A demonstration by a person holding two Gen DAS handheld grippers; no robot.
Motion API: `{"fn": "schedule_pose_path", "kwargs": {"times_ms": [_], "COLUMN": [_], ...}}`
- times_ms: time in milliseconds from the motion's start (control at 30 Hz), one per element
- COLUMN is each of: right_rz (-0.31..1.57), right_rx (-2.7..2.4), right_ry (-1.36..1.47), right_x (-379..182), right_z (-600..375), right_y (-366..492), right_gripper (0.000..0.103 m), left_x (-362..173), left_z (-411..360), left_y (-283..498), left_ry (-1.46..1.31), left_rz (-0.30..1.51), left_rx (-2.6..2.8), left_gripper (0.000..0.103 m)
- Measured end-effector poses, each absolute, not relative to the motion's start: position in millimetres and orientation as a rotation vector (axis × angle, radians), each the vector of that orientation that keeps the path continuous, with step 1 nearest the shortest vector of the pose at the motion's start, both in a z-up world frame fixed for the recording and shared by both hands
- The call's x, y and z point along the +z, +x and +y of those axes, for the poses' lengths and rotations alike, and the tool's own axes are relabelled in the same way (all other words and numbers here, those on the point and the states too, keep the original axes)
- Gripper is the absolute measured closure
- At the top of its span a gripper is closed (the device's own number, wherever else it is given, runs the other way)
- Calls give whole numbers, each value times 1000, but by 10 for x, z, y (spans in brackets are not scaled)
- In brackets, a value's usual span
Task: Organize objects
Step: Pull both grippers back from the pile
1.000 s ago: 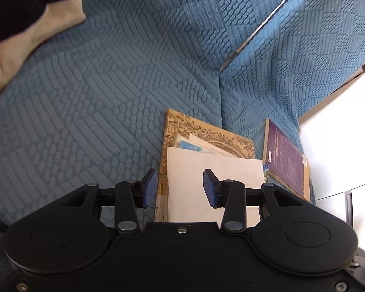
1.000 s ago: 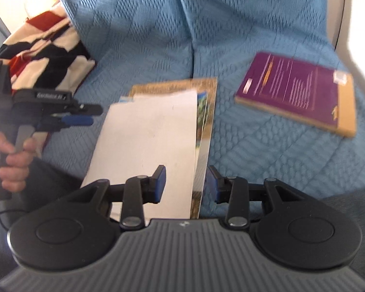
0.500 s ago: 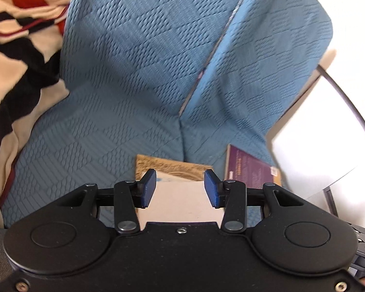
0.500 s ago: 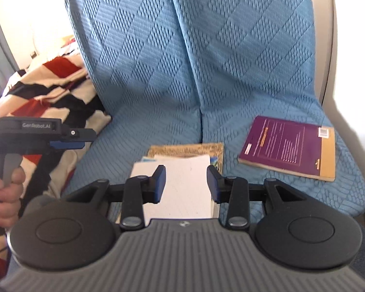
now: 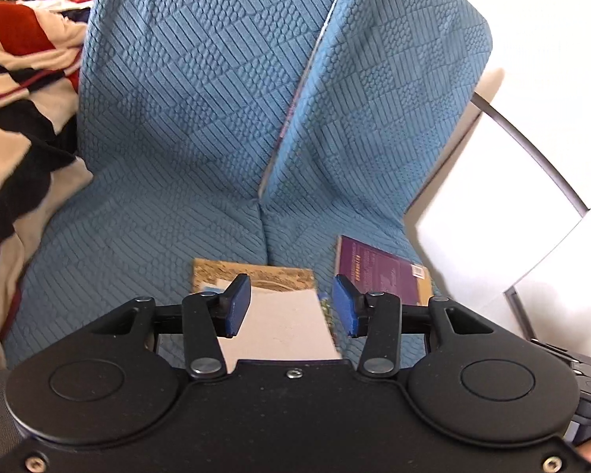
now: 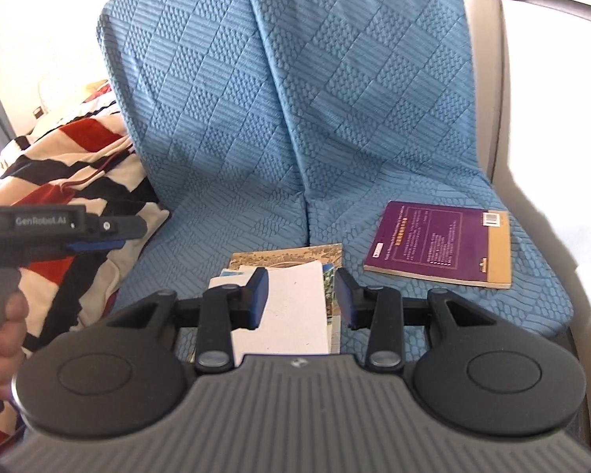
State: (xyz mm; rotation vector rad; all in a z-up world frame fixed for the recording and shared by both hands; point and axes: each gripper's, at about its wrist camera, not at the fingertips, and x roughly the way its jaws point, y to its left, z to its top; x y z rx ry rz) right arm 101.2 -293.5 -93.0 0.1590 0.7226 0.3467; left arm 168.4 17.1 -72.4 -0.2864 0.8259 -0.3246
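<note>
A small stack of books lies on the blue seat: a white-covered one [image 5: 283, 323] [image 6: 291, 311] on top of a tan patterned one [image 5: 256, 274] [image 6: 291, 254]. A purple book [image 5: 378, 270] [image 6: 437, 244] lies apart to the right. My left gripper [image 5: 291, 305] is open and empty, held above the stack's near end. My right gripper [image 6: 301, 297] is open and empty, also above the stack. The left gripper also shows from the side in the right wrist view [image 6: 94, 242], apart from the books.
A blue quilted cover [image 5: 201, 118] [image 6: 295, 98] drapes the chair seat and back. A red, black and cream striped blanket [image 5: 15, 118] [image 6: 78, 165] lies to the left. The chair's pale armrest and dark metal frame [image 6: 532, 0] stand at the right.
Both grippers have drawn back and up from the stack, so the books look smaller and the chair back has come into view. Both stay open and empty.
</note>
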Motion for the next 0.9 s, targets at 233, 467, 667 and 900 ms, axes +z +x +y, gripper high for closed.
{"fn": "schedule_pose_path", "kwargs": {"times_ms": [233,467,667,900], "right_rz": [748,745,730,717], "right_rx": [314,286,259,212], "right_ry": [183,185,183,191], "right_x": [-1028,-1026,-1006,-1017], "right_z": [-3011,-3118,-3255,-3446], "right_y": [994,963,914,856], "right_gripper": [62,60,60,60], "left_x": [-760,-760,-757,-769], "left_z": [35,-98,-260,-485], "left_y": [1590,1574,1543,1523], "left_ry": [-262,-252,-242,-230], "left_rz": [838,839,837,842], "left_rx": [-333,-353,-376,-415], "left_gripper": [60,59,59,58]}}
